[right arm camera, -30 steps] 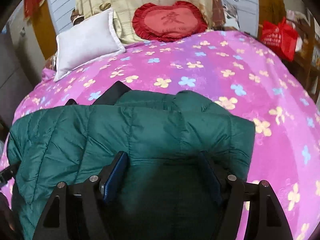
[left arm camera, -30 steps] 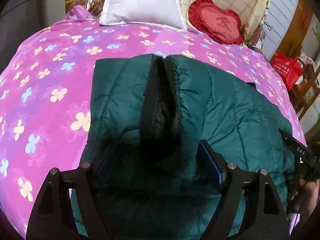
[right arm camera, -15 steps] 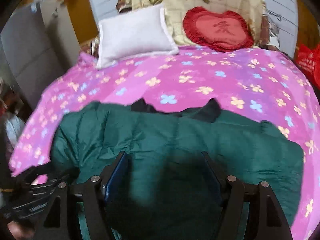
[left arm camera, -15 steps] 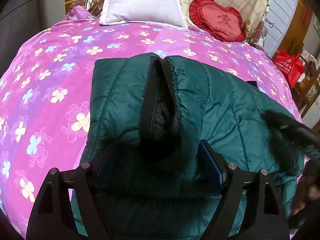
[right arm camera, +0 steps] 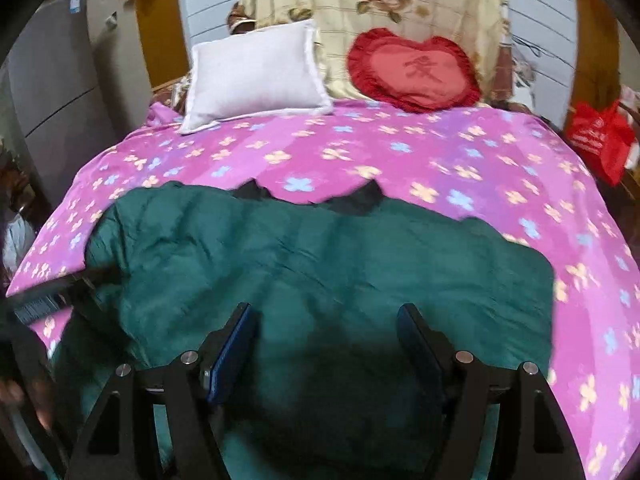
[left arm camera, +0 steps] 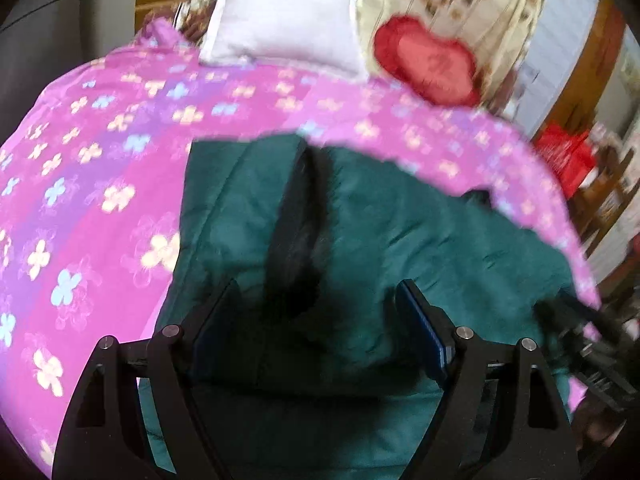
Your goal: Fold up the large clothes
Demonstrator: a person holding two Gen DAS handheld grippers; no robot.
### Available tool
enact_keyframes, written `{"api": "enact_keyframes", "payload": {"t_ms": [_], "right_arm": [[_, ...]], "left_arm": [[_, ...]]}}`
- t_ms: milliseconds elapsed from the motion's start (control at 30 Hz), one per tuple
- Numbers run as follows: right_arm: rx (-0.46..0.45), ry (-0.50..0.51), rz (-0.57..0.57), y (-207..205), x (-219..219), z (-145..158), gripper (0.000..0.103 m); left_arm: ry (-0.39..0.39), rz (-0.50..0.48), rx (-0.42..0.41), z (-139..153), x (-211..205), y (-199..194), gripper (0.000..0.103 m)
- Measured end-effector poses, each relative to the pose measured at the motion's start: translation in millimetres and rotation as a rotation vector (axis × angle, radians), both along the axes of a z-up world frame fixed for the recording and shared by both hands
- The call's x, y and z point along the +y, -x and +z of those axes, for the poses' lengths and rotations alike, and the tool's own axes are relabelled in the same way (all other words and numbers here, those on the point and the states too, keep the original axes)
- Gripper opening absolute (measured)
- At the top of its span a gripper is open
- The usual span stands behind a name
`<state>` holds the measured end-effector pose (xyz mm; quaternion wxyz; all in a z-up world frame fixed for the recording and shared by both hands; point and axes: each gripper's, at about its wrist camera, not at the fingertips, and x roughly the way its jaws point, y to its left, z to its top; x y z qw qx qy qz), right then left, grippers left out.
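A: While the green puffer jacket (right arm camera: 328, 264) lies spread across the near part of the bed (right arm camera: 400, 148), partly folded, which step would you say is in hand?

B: I'd judge it is between folds. Its black lining shows in two peaks along the far edge, and in the left wrist view a dark open seam runs down the middle of the jacket (left arm camera: 248, 216).

A: And the grippers?

B: The left gripper (left arm camera: 316, 320) has its jaws spread wide over the padded fabric with nothing pinched between them. The right gripper (right arm camera: 326, 340) is the same: jaws wide apart, hovering over the near middle of the jacket, holding nothing.

A: How should the next fold be done well?

B: My view: take each grasp at a real edge or corner, not the puffy middle, since the slick quilted shell would likely slip or bunch. Bite through both layers so the lining does not slide out, lift both sides evenly, lay the flap flat and press the air out.

A: Anything round about to mind?

B: Not close. The white pillow (right arm camera: 256, 76) and the red heart cushion (right arm camera: 414, 70) sit at the head of the bed, well apart from the jacket. A red bag (right arm camera: 600, 136) stands off the bed to the right.
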<state>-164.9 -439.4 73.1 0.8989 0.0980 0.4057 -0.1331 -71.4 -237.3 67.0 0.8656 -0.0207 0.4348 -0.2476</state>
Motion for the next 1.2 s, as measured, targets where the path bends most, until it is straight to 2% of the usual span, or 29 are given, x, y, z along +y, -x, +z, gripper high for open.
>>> {"api": "enact_keyframes", "payload": {"t_ms": [100,167,233,367,500,600,733,800,900,1000,1067,1133,1200], "right_arm": [[0.041,-0.039,-0.019,5.6,-15.7,-21.2,0.071],[0.042,-0.044,-0.017,2.8,-15.9,-33.7,0.072],[0.052,0.003,-0.020,-2.3,-9.3,-38.0,0.073],[0.105,0.078,-0.030,-6.4,1.8,-28.2,0.073],[0.046,0.129,-0.029,11.1,7.1,-4.3,0.073],[0.024,0.067,-0.059,25.6,-11.7,0.5,0.073],[0.051,-0.049,-0.104,35.6,-44.3,-17.5,0.073],[0.044,-0.114,-0.089,39.3,-56.5,-29.5,0.073],[0.022,-0.139,-0.082,40.9,-58.7,-39.5,0.073],[0.029,-0.120,-0.068,43.3,-54.0,-31.4,0.073],[-0.004,-0.139,-0.081,52.2,-58.3,-20.2,0.073],[-0.050,-0.161,-0.124,64.7,-70.0,-7.6,0.073],[-0.055,-0.178,-0.191,75.8,-85.2,-3.9,0.073]], "left_arm": [[-0.024,0.002,-0.032,3.7,-4.0,0.4,0.081],[-0.050,0.013,0.018,-8.9,-5.3,-6.7,0.081],[-0.037,0.016,0.054,-20.3,-4.4,-11.3,0.081],[-0.067,0.012,0.038,-21.3,-8.3,-7.9,0.081],[-0.070,0.012,0.037,-22.6,-7.5,-8.1,0.081],[-0.084,0.006,0.033,-22.7,-8.6,-6.5,0.081],[-0.096,-0.008,0.022,-23.9,-12.1,-3.8,0.082],[-0.099,-0.014,0.017,-24.5,-14.3,-2.1,0.084],[-0.111,-0.019,0.010,-25.9,-16.6,-1.7,0.085],[-0.110,-0.021,0.015,-26.6,-16.8,-1.4,0.085],[-0.107,-0.023,0.020,-26.8,-16.4,-2.0,0.085],[-0.108,-0.022,0.018,-26.9,-16.3,-2.2,0.085],[-0.113,-0.023,0.013,-26.8,-16.4,-2.3,0.085]]}}
